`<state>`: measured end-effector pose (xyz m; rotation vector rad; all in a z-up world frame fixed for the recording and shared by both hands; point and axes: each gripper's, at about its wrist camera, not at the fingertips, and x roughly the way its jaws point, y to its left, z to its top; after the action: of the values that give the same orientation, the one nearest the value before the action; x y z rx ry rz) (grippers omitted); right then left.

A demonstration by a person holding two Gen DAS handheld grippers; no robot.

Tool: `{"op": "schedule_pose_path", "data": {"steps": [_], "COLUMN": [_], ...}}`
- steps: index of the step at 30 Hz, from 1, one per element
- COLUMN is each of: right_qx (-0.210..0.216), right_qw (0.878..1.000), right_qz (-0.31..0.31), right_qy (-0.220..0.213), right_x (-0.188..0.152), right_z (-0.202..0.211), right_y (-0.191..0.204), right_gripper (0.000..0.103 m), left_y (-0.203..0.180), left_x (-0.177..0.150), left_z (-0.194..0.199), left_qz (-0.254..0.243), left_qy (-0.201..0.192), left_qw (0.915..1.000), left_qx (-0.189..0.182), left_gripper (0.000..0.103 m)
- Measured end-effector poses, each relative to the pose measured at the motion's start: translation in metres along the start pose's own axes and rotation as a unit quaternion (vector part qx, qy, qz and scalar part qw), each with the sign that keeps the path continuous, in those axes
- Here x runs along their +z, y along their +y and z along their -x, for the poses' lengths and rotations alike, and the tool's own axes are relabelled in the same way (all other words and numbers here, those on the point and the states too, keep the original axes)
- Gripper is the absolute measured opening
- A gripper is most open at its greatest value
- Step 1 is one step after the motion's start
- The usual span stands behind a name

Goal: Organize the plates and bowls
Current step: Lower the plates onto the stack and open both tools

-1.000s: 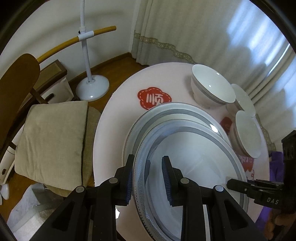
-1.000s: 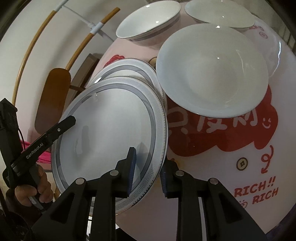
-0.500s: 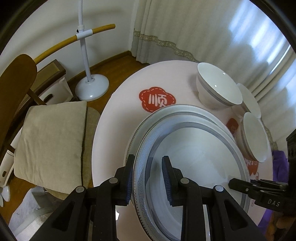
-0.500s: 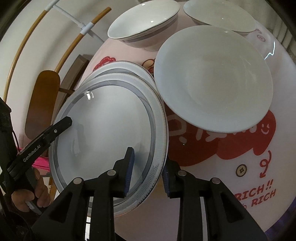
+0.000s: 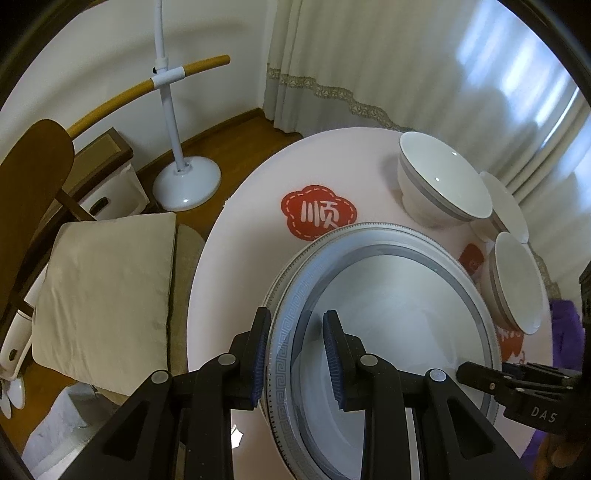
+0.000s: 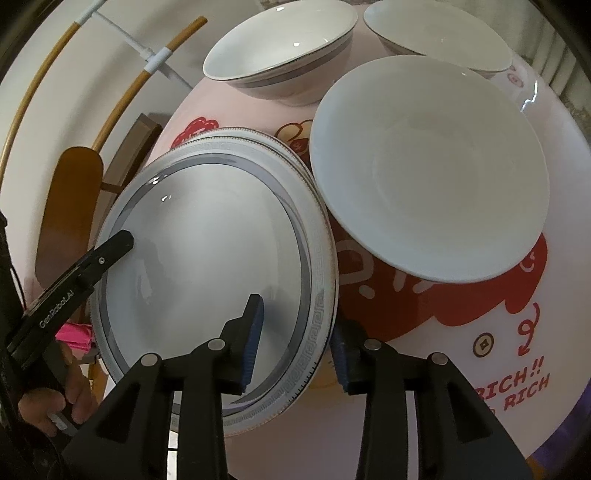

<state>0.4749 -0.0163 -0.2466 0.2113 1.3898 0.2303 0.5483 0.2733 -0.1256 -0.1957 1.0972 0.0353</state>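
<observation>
A large grey-banded plate (image 5: pixel 399 325) (image 6: pixel 207 258) lies stacked on a second matching plate (image 5: pixel 332 236) (image 6: pixel 251 138) on the round pink table (image 5: pixel 258 206). My left gripper (image 5: pixel 297 354) straddles the top plate's near rim, jaws on either side of it. My right gripper (image 6: pixel 295 343) straddles the opposite rim with a wider gap. A grey-banded bowl (image 5: pixel 439 188) (image 6: pixel 280 62) and two plain white bowls (image 5: pixel 513 280) (image 6: pixel 428 162) (image 6: pixel 439 33) stand beyond the plates.
A cushioned wooden chair (image 5: pixel 107 273) stands left of the table. A white floor stand (image 5: pixel 184 181) is behind it. Curtains (image 5: pixel 406 62) hang at the back. Red prints mark the tablecloth (image 6: pixel 461 295).
The top plate has slid over the lower plate until the two are nearly aligned. The right gripper's jaws have widened around the rim. Both grippers stay at the plate's edges.
</observation>
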Motion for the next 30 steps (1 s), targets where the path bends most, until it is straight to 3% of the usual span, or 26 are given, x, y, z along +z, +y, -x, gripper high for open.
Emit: {"op": "schedule_pose_path", "data": {"steps": [8,17,25,27,30], "right_qx": [-0.028,-0.023,-0.042,-0.045,-0.035], "right_qw": [1.000,1.000,0.998,0.998,0.998], "right_qz": [0.011,0.005,0.034,0.043,0.052], "right_qy": [0.005,0.003,-0.015,-0.019,-0.017], "right_x": [0.000,0.003,0.002,0.000,-0.002], "right_z": [-0.001,-0.003,0.014,0.020,0.034], "right_y": [0.010,0.011,0.016,0.017,0.019], "right_gripper": [0.037,0.037,0.044,0.045,0.052], "left_y": [0.000,-0.002,-0.025,-0.029,-0.034], "left_x": [0.002,0.004,-0.001,-0.001,-0.001], "left_z": [-0.002,0.002,0.020,0.028,0.046], "left_qz": [-0.004,-0.012,-0.034,-0.031,-0.026], "left_qy": [-0.006,-0.013,-0.011,-0.007,-0.008], "left_qw": [1.0000,0.9997,0.9990,0.9991,0.9995], "left_qx": [0.002,0.018,0.027,0.029,0.015], "left_gripper": [0.024,0.026,0.045,0.063,0.064]}}
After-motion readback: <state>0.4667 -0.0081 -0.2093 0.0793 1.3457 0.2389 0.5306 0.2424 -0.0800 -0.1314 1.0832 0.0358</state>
